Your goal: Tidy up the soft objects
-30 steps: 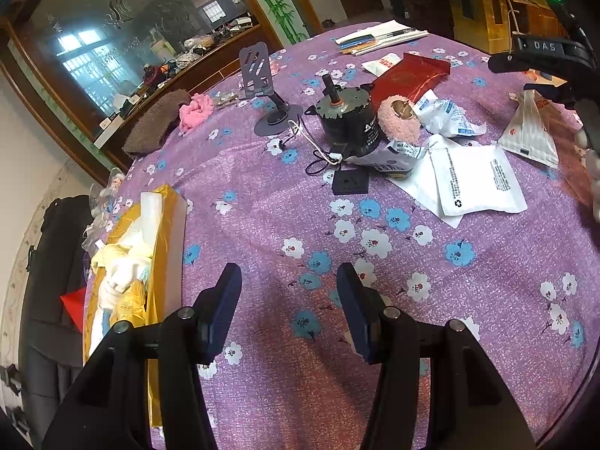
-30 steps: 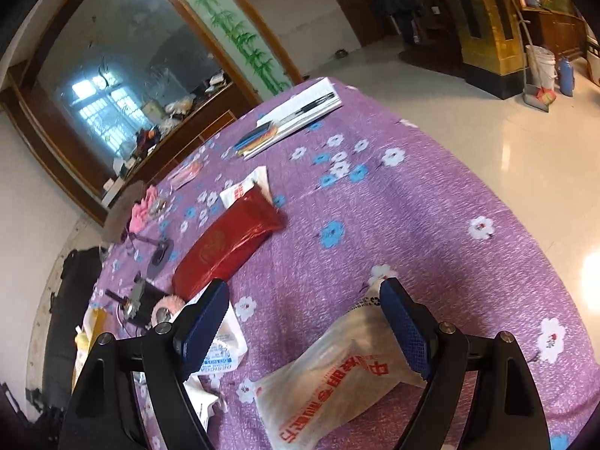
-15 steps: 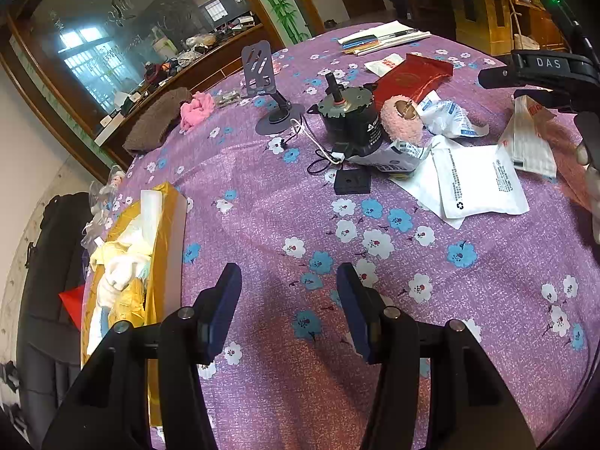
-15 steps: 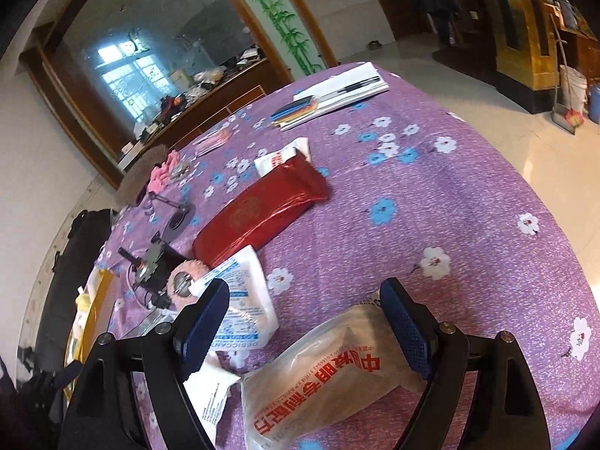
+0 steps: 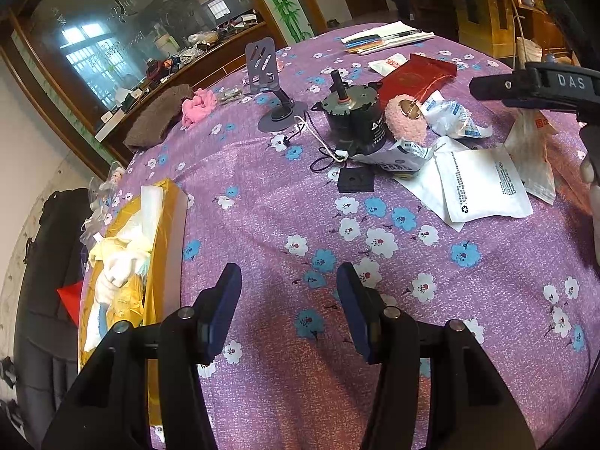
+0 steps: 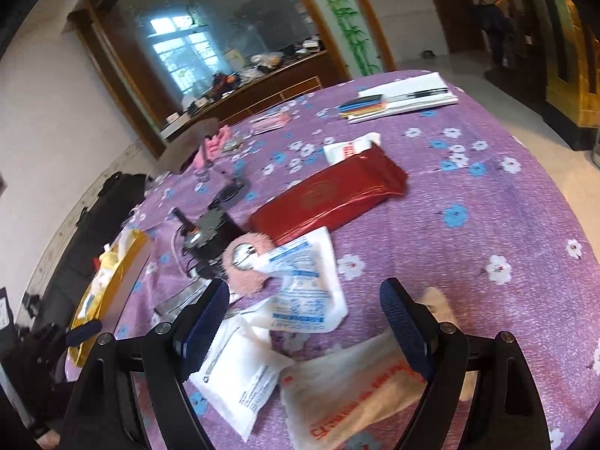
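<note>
Desk [image 5: 262,225]: round, covered in a purple cloth with blue and white flowers.

Gold box [image 5: 123,262]: at the desk's left edge, open, holding pale soft items; just left of the left gripper's fingers.

Left gripper [image 5: 288,307]: fingers parted about halfway, nothing between them, over bare cloth.

Right gripper [image 6: 303,322]: fingers spread wide, gripping nothing, above the packets on the desk's right side.

Red pouch [image 6: 330,198]: flat, well beyond the right fingers.

White packet with red print [image 6: 356,386]: translucent, lying just below and between the right fingers; whether it touches them cannot be told.

White recycling-mark packet [image 6: 240,367]: by the right gripper's left finger.

Blue-printed sachet [image 6: 303,277]: crumpled, ahead of the right fingers, partly between them.

Black motor [image 5: 354,120]: upright, shaft up, mid-desk.

Brown knit cloth [image 5: 157,116]: far edge, beside the pink cloth [image 5: 198,105].

Phone stand [image 5: 270,93]: grey, left of the motor.

Pink fluffy purse [image 5: 407,120]: metal clasp, touching the motor's right side, ahead of the right fingers.

Black square pad [image 5: 356,180]: flat, near the motor.
</note>
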`<state>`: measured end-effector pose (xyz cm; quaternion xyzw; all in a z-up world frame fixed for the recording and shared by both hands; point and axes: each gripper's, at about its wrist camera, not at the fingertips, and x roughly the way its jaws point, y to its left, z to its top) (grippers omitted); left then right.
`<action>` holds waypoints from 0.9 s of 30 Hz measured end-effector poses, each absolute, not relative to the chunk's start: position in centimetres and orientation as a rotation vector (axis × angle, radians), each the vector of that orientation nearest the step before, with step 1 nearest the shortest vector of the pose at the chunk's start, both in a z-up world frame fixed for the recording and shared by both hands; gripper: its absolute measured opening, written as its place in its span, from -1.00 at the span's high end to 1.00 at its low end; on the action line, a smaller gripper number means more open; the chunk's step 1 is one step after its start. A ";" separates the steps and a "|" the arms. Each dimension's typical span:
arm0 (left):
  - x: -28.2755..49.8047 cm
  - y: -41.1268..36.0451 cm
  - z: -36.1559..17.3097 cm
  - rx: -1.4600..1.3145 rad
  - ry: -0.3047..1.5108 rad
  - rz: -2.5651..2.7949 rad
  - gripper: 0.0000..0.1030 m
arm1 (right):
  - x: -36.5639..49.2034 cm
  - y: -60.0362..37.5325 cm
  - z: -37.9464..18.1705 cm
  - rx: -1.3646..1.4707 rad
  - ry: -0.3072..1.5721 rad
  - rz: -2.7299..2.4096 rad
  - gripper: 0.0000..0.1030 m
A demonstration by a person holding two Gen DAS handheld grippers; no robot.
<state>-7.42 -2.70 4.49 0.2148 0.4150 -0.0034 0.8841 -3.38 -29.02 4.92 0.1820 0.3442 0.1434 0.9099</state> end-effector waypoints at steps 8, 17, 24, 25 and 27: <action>-7.4 -2.5 4.3 0.433 0.867 -0.001 0.01 | -4.1 -28.1 5.4 0.337 0.679 0.287 -0.62; -7.4 -2.4 4.3 0.430 0.866 0.007 0.01 | -4.7 -31.4 5.3 0.472 0.638 0.207 -0.63; -7.4 -2.3 4.4 0.438 0.864 0.003 0.01 | -5.1 -31.5 5.5 0.474 0.623 0.205 -0.63; -7.4 -2.4 4.4 0.438 0.865 0.004 0.01 | -5.1 -31.8 5.6 0.475 0.620 0.205 -0.63; -7.4 -2.4 4.4 0.440 0.866 0.005 0.01 | -5.2 -31.9 5.6 0.480 0.614 0.204 -0.63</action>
